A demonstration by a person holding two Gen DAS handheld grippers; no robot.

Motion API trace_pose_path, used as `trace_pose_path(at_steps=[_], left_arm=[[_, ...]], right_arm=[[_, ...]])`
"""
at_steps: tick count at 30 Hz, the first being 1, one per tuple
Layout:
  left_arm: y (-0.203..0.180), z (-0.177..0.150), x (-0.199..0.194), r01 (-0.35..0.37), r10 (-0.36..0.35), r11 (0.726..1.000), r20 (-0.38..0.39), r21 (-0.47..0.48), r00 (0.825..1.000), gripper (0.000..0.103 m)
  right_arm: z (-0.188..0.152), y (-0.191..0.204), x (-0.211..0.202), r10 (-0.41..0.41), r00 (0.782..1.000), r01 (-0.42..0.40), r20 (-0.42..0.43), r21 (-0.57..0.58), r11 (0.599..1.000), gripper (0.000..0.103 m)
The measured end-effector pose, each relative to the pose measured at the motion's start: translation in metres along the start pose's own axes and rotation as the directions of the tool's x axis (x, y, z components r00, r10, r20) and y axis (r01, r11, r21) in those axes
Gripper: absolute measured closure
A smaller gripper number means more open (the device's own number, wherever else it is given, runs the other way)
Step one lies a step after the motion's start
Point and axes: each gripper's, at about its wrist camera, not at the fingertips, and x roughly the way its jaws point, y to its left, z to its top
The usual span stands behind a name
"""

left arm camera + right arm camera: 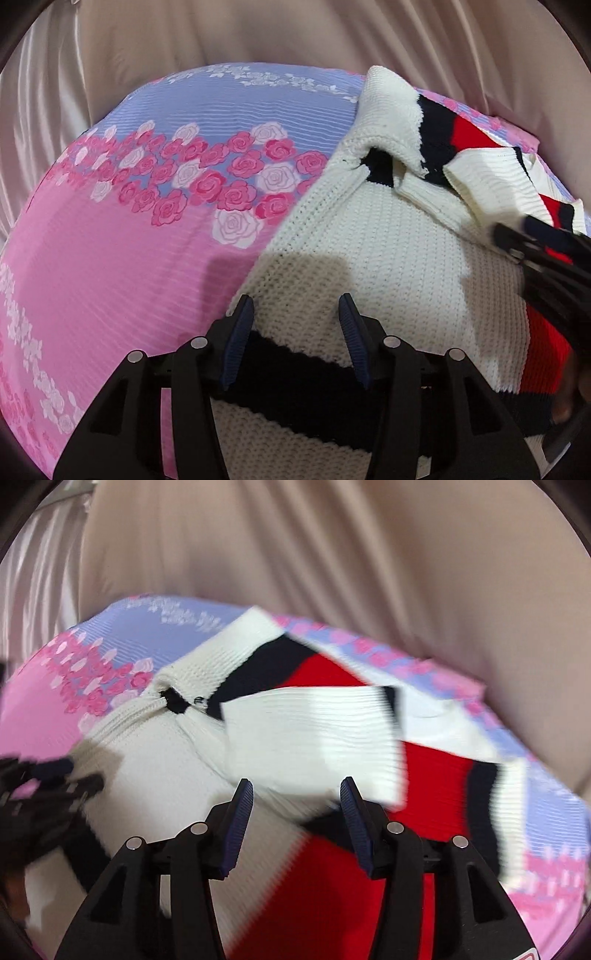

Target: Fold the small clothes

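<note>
A chunky white knit sweater (388,240) with navy and red bands lies rumpled on the pink floral sheet (110,240); left hand-held gripper (297,308) and right hand-held gripper (297,790) hover wide apart above it

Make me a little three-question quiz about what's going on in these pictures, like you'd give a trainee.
1. True or false: the left gripper is clamped on the knitted sweater.
2. What does the sweater lie on? A) a bare wooden table B) a pink and lilac floral cloth C) a metal tray
3. Fill in: beside white and navy, the sweater's third colour is ____.

Key
1. False: its jaws stand apart above the white knit, with nothing between them.
2. B.
3. Red, plain in the right wrist view, where the right gripper also hangs open over the sweater.
</note>
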Motion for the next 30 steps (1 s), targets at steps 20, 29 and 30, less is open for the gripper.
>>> trace_pose_path(at_steps=[20, 29, 30], left_arm=[[-0.021, 0.097, 0.047, 0.273, -0.295, 0.895, -0.009, -0.353, 0.955, 0.037], [-0.008, 0.122, 0.047, 0.211, -0.205, 0.881, 0.060, -0.423, 0.977, 0.093], [-0.006, 0.125, 0.029, 0.225, -0.192, 0.889, 0.121, -0.400, 0.974, 0.093]], right_arm=[[-0.095, -0.215, -0.033, -0.048, 0.999, 0.034, -0.006, 0.800, 0.599, 0.058], [-0.082, -0.217, 0.006, 0.047, 0.999, -0.029, -0.001, 0.774, 0.632, 0.095], [-0.078, -0.219, 0.010, 0.060, 0.998, -0.032, -0.007, 0.776, 0.630, 0.095]])
